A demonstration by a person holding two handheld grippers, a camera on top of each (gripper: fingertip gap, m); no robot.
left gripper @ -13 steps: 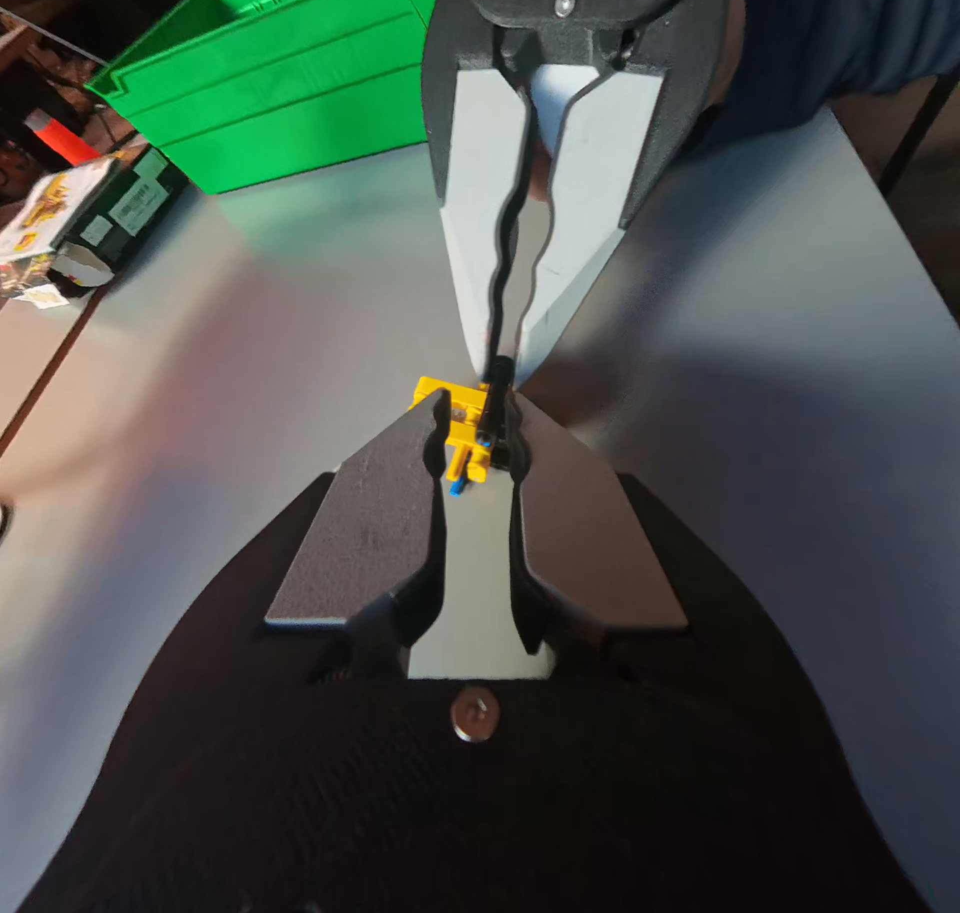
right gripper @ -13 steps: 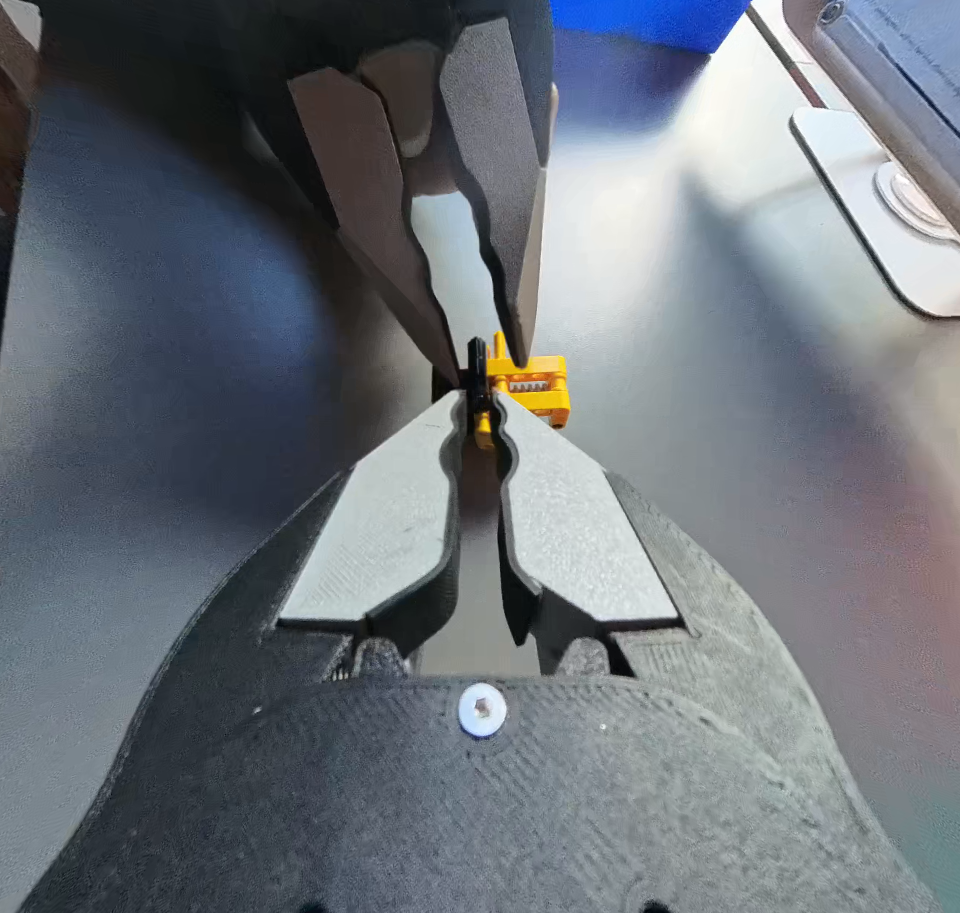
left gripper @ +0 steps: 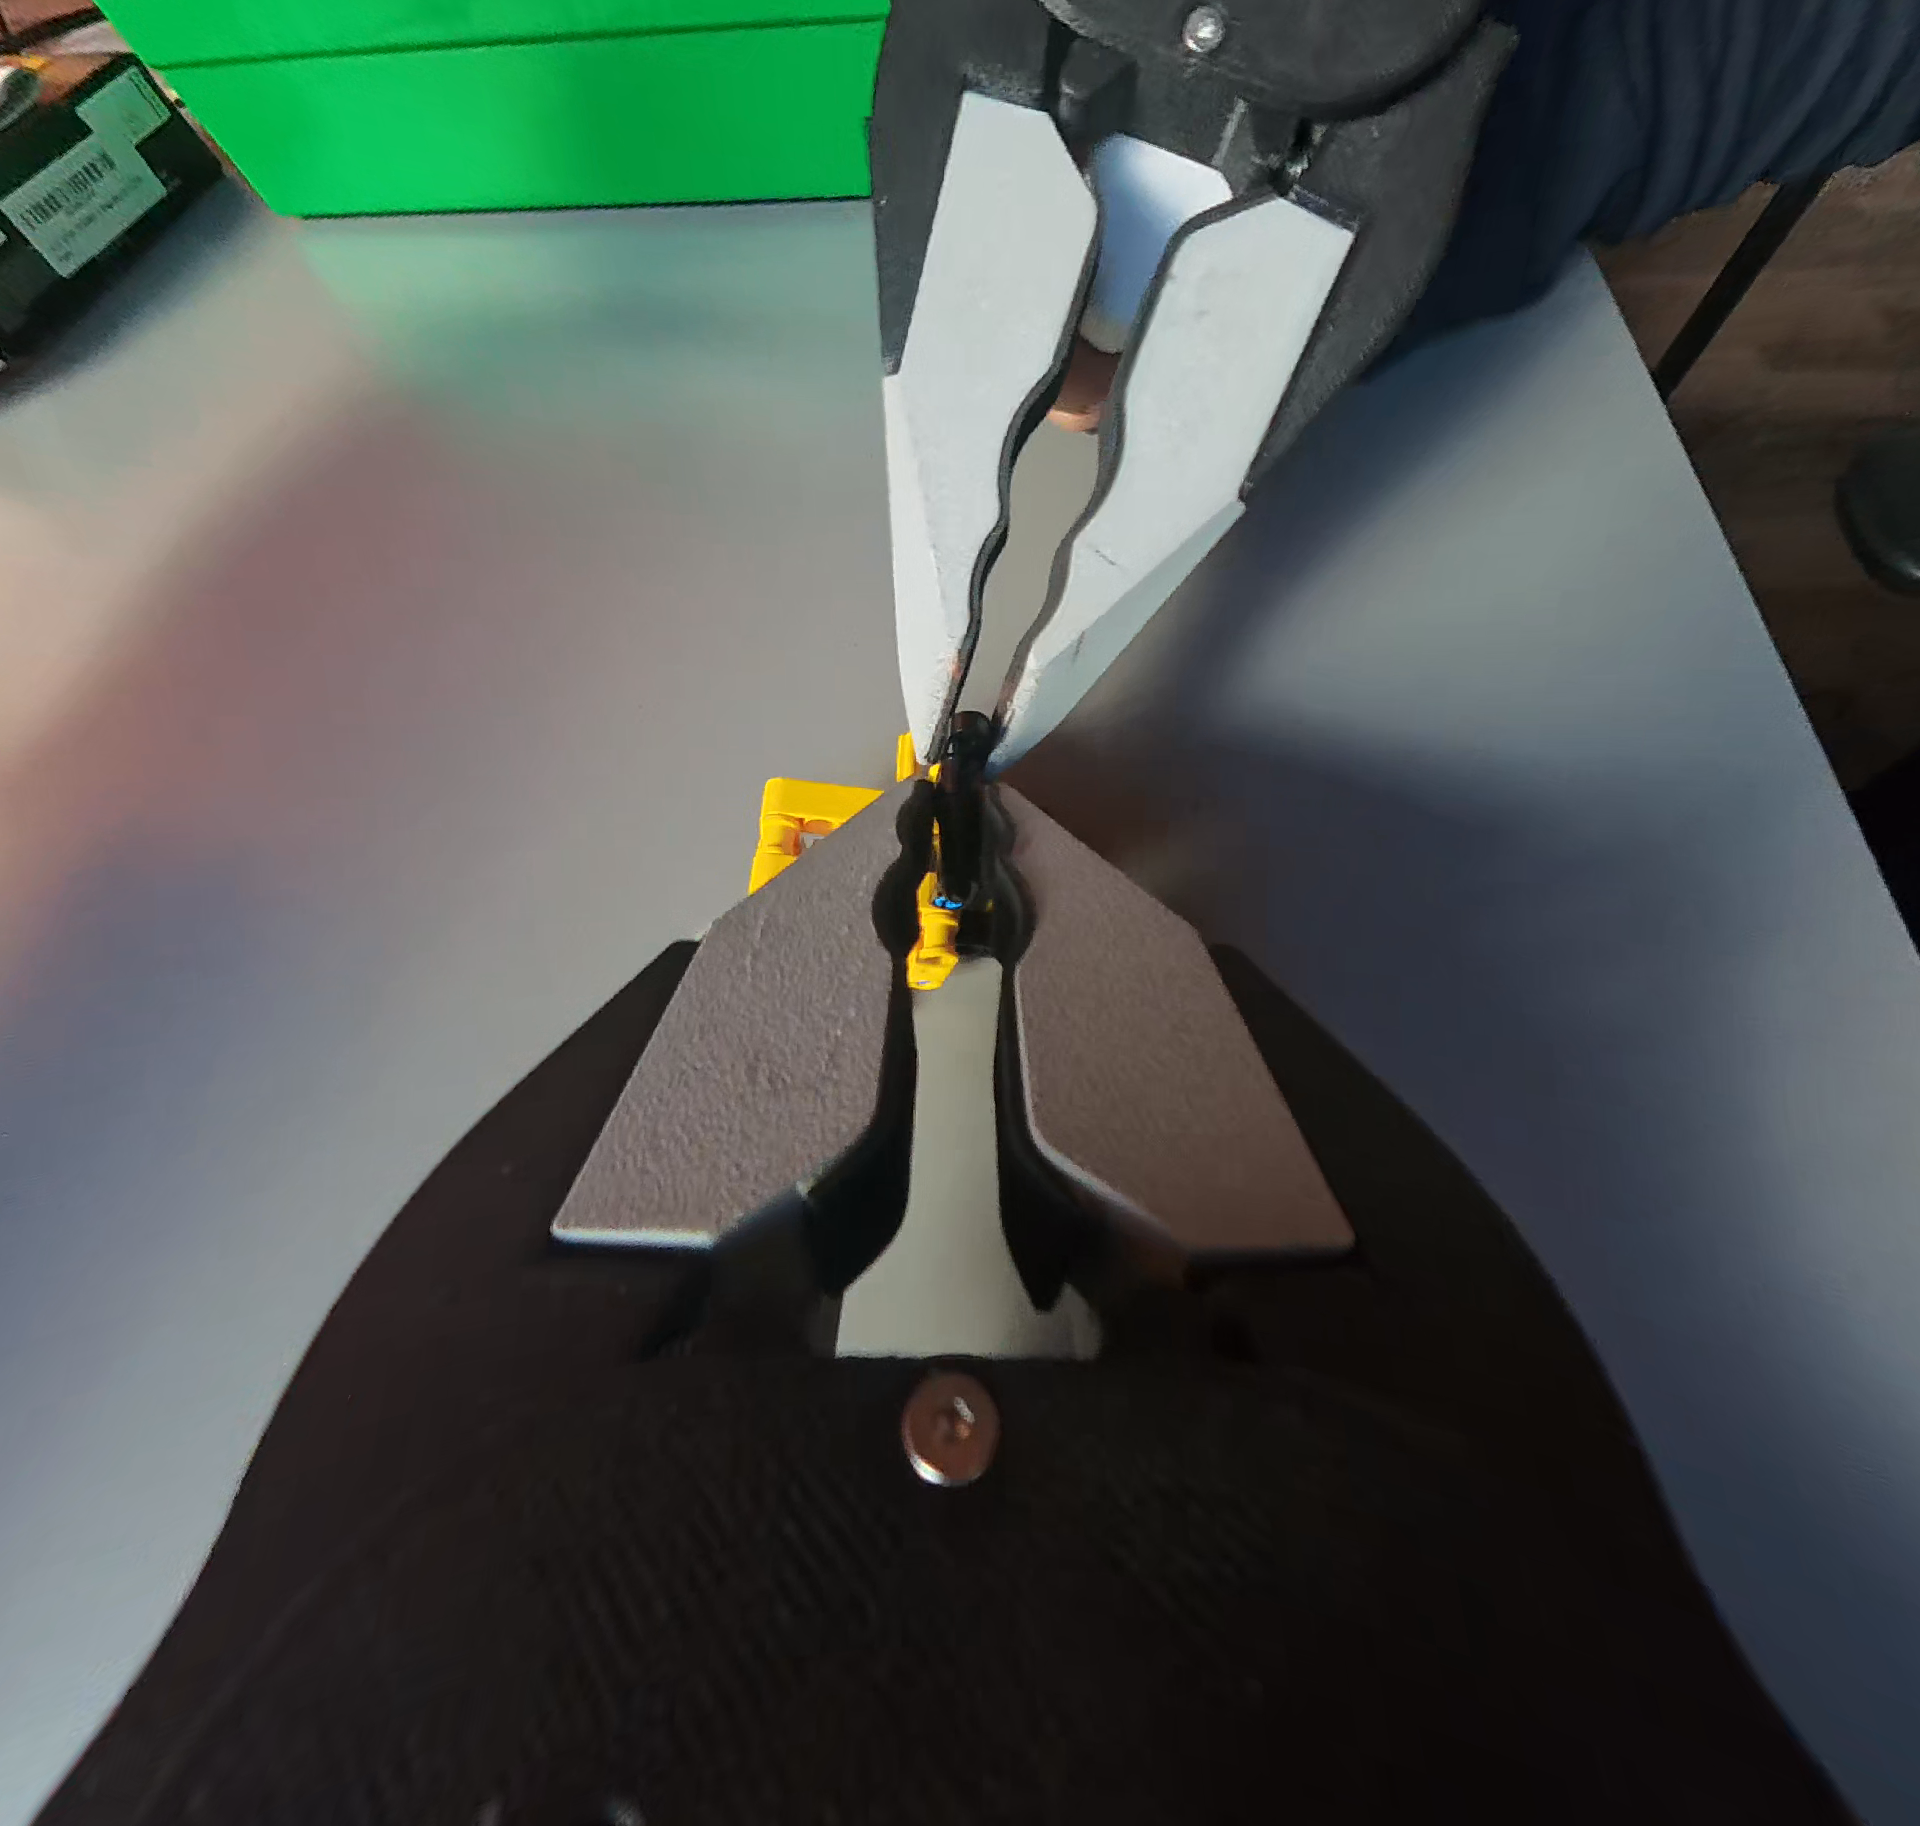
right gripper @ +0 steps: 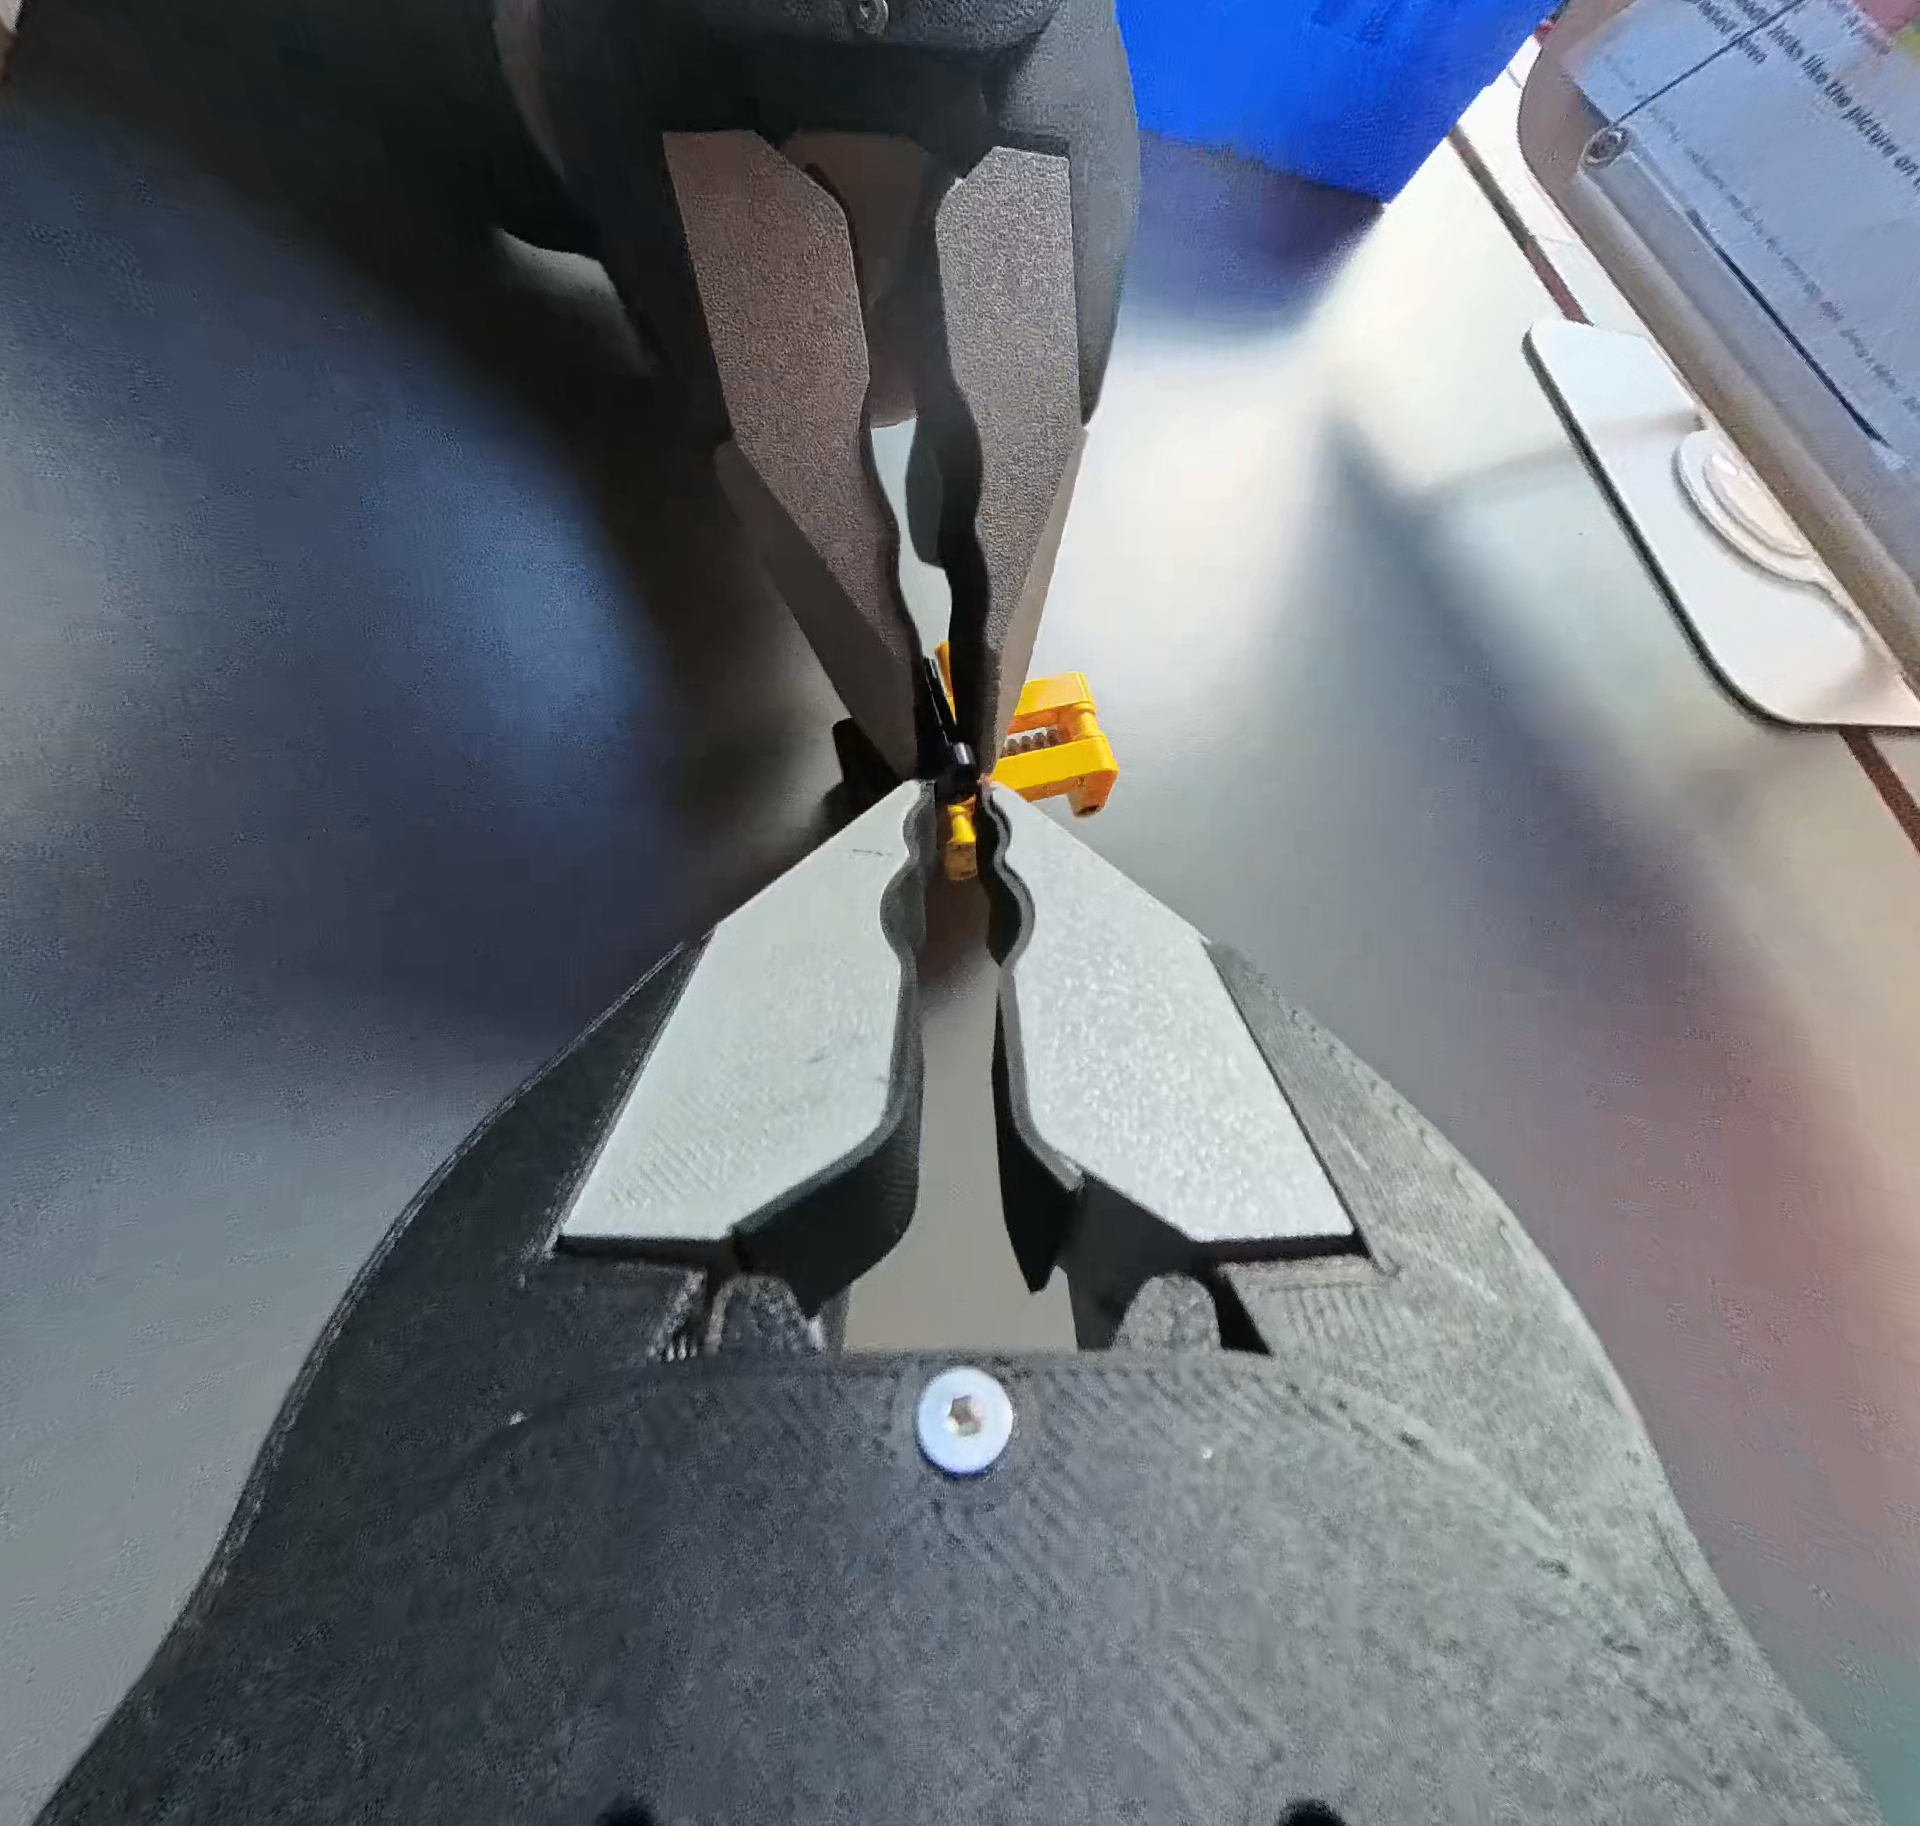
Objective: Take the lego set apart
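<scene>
Left gripper (left gripper: 951,841) and right gripper (right gripper: 954,808) meet tip to tip, low over the grey table (left gripper: 416,633). Left clamps the yellow lego assembly (left gripper: 800,820), which juts toward 10 o'clock of its tips. Right pinches the assembly's black pin (right gripper: 940,727) at 12 o'clock.

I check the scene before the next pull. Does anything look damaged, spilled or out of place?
Nothing stands out. The left tongs and right tongs meet tip to tip on the small yellow lego set with its black piece, over the grey table. No loose parts are visible.
</scene>
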